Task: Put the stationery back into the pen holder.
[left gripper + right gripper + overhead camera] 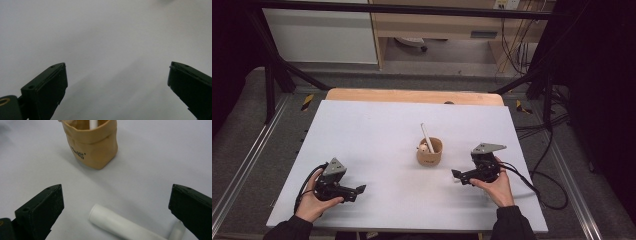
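A small tan paper pouch (429,153) stands upright near the middle of the white table top (377,140), with a white stick (427,134) poking out of it. In the right gripper view the pouch (92,145) is just ahead. A white tube (120,225) lies on the table between the wide-apart jaws of my right gripper (116,200), and a smaller white tube (177,233) lies by the right jaw. The right gripper (455,175) is open, right of the pouch. My left gripper (360,189) rests open at the front left, over bare table (105,45).
A wooden strip (412,96) borders the table's far edge. Cables (542,165) trail off the right side onto the floor. Dark frame bars (277,70) and a cabinet (322,35) stand behind the table.
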Tool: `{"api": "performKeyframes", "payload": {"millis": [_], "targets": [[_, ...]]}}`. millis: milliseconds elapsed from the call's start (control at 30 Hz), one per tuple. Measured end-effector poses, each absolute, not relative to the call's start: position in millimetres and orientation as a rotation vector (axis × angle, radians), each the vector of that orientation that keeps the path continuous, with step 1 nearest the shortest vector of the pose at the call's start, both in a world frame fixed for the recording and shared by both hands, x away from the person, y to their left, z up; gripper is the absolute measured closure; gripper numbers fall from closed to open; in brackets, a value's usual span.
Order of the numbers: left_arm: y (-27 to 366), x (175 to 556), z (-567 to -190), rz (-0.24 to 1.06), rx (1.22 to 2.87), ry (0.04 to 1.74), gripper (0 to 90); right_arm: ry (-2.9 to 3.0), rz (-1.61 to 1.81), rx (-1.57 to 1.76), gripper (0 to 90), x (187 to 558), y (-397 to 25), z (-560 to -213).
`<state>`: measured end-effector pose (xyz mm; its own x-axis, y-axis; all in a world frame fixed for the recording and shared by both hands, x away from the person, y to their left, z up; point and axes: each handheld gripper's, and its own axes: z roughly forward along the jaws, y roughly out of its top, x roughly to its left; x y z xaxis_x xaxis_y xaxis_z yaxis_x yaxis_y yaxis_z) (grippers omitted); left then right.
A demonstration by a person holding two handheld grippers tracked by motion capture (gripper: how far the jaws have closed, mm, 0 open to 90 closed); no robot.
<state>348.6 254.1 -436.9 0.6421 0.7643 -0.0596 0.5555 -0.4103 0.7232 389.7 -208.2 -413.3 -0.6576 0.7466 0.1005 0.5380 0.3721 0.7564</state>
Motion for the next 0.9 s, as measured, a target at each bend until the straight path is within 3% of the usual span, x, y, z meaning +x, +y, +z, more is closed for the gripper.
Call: {"api": "performKeyframes", "payload": {"millis": [900], "targets": [[144, 353, -426, 0.292, 2.222, 0.837, 10.7, 2.451, 1.072, 1.113, 0.7, 368, -243, -441]]}}
